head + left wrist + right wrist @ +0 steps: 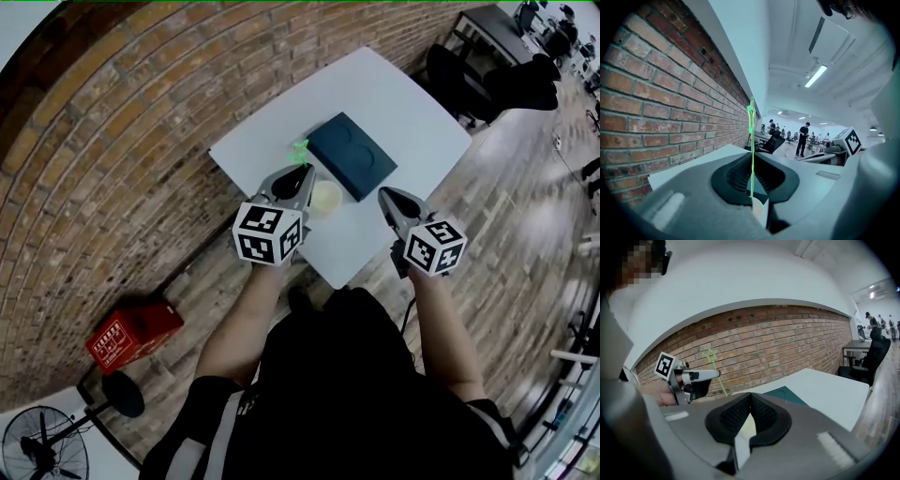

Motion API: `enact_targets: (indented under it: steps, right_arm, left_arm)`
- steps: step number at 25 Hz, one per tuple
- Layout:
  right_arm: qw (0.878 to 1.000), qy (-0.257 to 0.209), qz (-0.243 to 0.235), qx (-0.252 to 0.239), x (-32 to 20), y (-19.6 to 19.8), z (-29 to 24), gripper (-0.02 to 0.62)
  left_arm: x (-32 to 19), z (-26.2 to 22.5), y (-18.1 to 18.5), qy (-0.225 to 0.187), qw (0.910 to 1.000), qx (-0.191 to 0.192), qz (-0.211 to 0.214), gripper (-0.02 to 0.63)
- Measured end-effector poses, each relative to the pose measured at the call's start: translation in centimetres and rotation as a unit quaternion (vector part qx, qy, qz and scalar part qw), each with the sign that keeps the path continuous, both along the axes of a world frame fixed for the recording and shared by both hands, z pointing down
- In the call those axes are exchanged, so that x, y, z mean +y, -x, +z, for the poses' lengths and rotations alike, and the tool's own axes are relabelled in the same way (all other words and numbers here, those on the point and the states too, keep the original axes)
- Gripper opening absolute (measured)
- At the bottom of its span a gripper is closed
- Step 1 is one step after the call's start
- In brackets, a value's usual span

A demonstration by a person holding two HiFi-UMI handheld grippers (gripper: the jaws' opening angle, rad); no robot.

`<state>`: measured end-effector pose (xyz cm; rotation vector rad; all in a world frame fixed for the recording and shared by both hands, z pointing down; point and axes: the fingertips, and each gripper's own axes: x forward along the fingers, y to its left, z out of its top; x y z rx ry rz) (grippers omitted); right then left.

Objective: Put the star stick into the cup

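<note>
Centre of the head view: the star stick point(300, 150), thin and light and probably slightly bendy, is pinched on its lower shaft by the closed left tool point(303, 178). The star is uppermost, just left of the cup point(325, 198) on the table point(422, 122). The right tool point(386, 195), right of the cup, is shut and empty. A gentle grip on the shaft is advised.

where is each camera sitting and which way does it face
head view: on the person's head, looking steeply down at the white table; both forearms, left gripper and right gripper show.
left gripper view: rides the left gripper, facing along the brick wall; its jaws pinch the star stick.
right gripper view: rides the right gripper, facing the brick wall; its shut jaws show.
shared: all three show the star stick and the left gripper.
</note>
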<state>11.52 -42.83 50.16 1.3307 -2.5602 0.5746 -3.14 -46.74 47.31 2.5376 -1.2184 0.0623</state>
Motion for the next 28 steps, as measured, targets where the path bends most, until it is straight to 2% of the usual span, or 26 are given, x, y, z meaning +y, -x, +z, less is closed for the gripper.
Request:
enact_targets:
  steps: [3,9,17,21,28]
  right_arm:
    - [1.000,0.008,0.006,0.003,0.1,-0.1,0.8,0.000]
    - [1.000,0.015,0.005,0.000,-1.0,-0.9,1.7,0.000]
    - [0.999,0.037,-0.020,-0.012,-2.8,-0.4,3.4,0.000]
    - [0.999,0.041,-0.023,-0.014,-3.0,-0.7,3.8,0.000]
    - [0.999,0.048,-0.015,-0.016,-2.6,-1.7,4.3,0.000]
  left_arm:
    - [-0.5,1.7,-0.4,0.017,0.9998,0.005,0.008,0.018]
    - [-1.6,4.5,-2.4,0.033,0.9990,-0.011,0.028,0.018]
    - [-1.8,8.0,-4.2,0.080,0.9957,-0.018,0.044,0.017]
    - [-1.6,9.0,-5.1,0.091,0.9937,-0.033,0.056,0.017]
    - [-1.3,10.6,-5.5,0.117,0.9908,-0.030,0.061,0.017]
